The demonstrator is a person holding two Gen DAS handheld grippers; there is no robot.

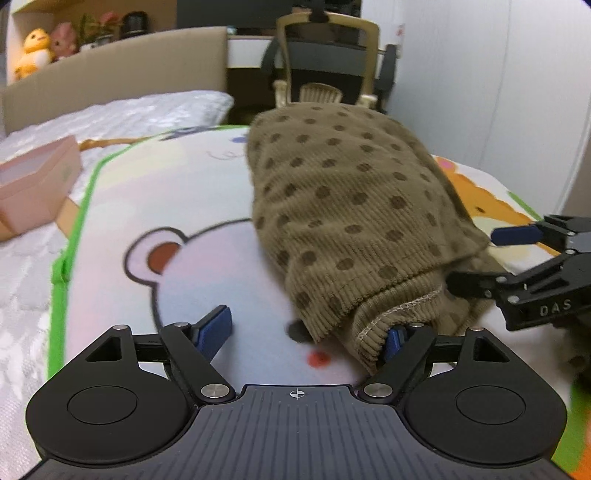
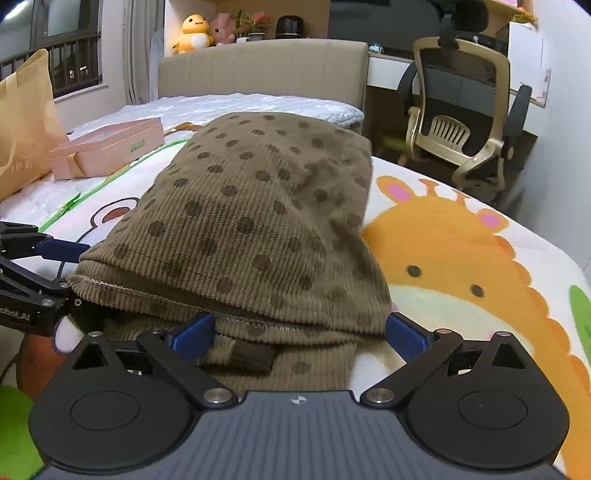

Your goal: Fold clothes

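A brown corduroy garment with dark polka dots (image 1: 343,206) (image 2: 258,214) lies folded in layers on a cartoon-printed mat (image 1: 166,192) (image 2: 461,258) on the bed. My left gripper (image 1: 306,334) is open at the garment's near left corner. Its right pad (image 1: 395,339) is tucked against the hem and its left pad (image 1: 218,328) is over bare mat. My right gripper (image 2: 300,332) is open wide, and the near folded edge lies between its pads without being pinched. Each gripper shows at the edge of the other view: right gripper (image 1: 476,258), left gripper (image 2: 66,267).
A pink box (image 1: 37,184) (image 2: 107,147) sits on the mattress left of the mat. A tan paper bag (image 2: 22,122) stands at far left. An office chair (image 2: 461,122) (image 1: 328,66) stands beyond the bed's right side. Plush toys (image 2: 194,33) sit above the headboard (image 2: 258,70).
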